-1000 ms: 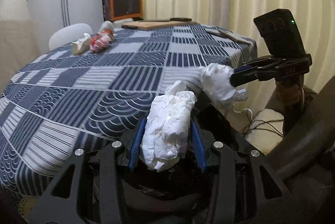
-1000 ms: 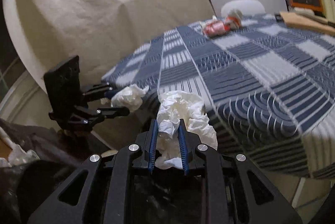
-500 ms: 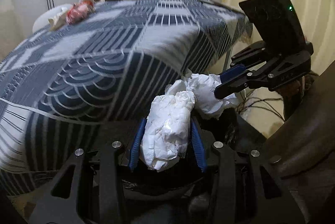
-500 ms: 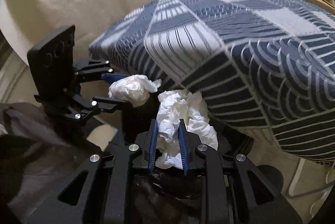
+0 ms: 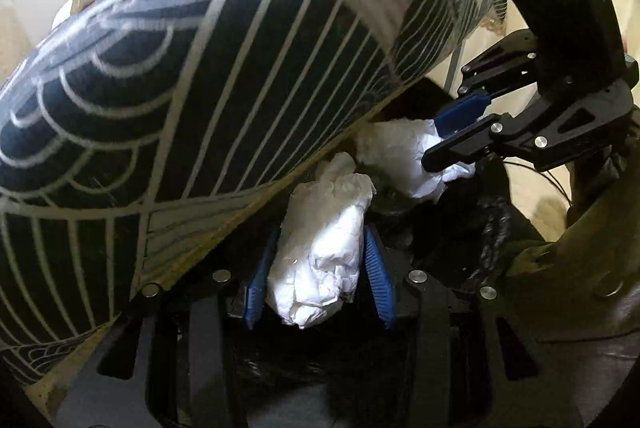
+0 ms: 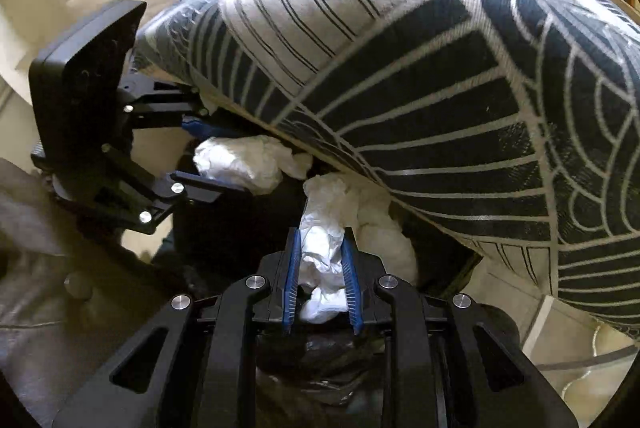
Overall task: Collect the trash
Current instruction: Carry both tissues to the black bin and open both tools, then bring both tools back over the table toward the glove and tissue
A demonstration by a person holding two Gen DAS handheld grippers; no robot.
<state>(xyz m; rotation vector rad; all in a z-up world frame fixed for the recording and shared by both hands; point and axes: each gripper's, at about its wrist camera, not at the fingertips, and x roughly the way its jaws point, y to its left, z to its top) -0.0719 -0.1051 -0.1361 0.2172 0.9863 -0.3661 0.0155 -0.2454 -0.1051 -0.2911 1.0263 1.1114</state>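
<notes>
The left gripper (image 5: pixel 318 256) points forward and low, its blue-padded fingers (image 5: pixel 376 272) closed partway on a wad clamped between them; the right gripper (image 6: pixel 320 268) is held the same way, pads (image 6: pixel 292 276) pinched closer together on its own wad; the two grippers sit just beside each other, tips angled inward, nearly meeting.
</notes>
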